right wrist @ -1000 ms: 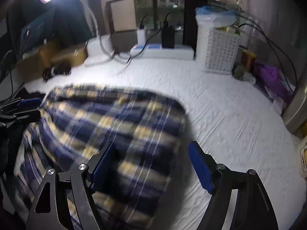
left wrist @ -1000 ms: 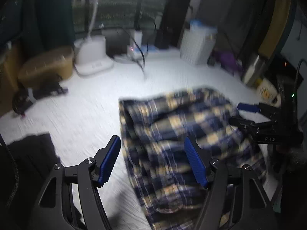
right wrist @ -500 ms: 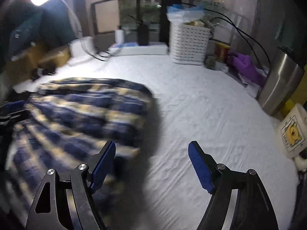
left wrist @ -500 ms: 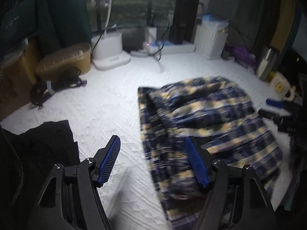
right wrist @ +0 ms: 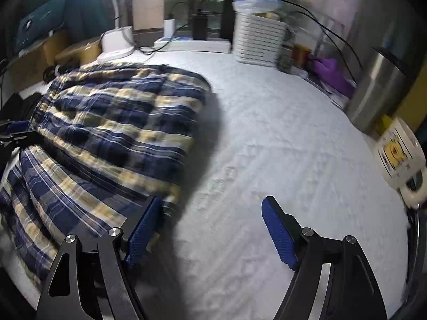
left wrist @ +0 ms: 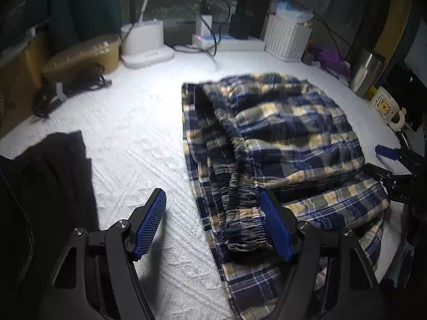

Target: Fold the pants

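Plaid pants [left wrist: 280, 133] lie bunched on the white bed [left wrist: 133, 122]; the left hand-held gripper [left wrist: 213, 226] and right hand-held gripper [right wrist: 210, 229] gape wide, holding nothing.

surface: white textured cover [left wrist: 138, 122] is spread flat | centre: plaid pants [left wrist: 280, 138] are laid on it, folded over, elastic waistband bunched | near left edge: black garment [left wrist: 50, 165] | far edge: white lamp base [left wrist: 145, 45], white slatted basket [left wrist: 287, 38], power strip [left wrist: 229, 43] | right edge: steel canister [right wrist: 379, 90], white mug [right wrist: 397, 157]
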A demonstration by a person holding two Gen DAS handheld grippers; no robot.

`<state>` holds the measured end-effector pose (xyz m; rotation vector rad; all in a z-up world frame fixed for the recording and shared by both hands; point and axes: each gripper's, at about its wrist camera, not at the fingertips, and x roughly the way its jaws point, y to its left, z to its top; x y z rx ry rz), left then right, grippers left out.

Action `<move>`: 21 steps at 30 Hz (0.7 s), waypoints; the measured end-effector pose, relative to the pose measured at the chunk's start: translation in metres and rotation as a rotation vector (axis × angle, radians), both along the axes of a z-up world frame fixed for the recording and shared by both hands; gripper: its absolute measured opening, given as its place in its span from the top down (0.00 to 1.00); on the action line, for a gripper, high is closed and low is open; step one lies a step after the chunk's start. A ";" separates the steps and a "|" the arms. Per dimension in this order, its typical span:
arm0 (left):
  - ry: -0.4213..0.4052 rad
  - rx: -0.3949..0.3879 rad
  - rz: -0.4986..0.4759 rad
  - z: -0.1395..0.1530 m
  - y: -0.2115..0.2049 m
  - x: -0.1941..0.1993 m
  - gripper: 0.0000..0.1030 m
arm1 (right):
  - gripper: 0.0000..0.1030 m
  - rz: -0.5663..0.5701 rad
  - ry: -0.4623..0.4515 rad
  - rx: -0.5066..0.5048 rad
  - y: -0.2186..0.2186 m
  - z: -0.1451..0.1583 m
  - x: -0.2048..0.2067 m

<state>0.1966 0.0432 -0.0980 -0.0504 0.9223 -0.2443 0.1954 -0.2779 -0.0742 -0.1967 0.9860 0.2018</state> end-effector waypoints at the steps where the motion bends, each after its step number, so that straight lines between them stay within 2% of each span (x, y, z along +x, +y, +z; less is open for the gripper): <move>1: -0.009 0.002 0.006 0.003 0.001 -0.002 0.29 | 0.24 -0.006 -0.005 0.003 -0.003 0.003 -0.002; 6: -0.062 -0.006 0.005 0.023 -0.001 -0.013 0.29 | 0.24 0.059 -0.015 0.122 0.004 0.017 -0.024; 9: -0.038 -0.027 -0.020 0.018 -0.008 -0.016 0.29 | 0.24 0.094 0.016 0.115 0.016 0.009 -0.030; 13: 0.029 0.026 -0.014 -0.002 -0.013 -0.014 0.29 | 0.24 0.108 0.038 0.085 0.016 -0.005 -0.036; 15: 0.051 0.017 -0.004 -0.009 -0.007 -0.015 0.27 | 0.24 0.104 0.041 0.085 0.011 -0.004 -0.038; 21: 0.032 -0.026 0.004 0.000 0.005 -0.021 0.27 | 0.23 0.048 0.020 0.117 -0.014 0.007 -0.032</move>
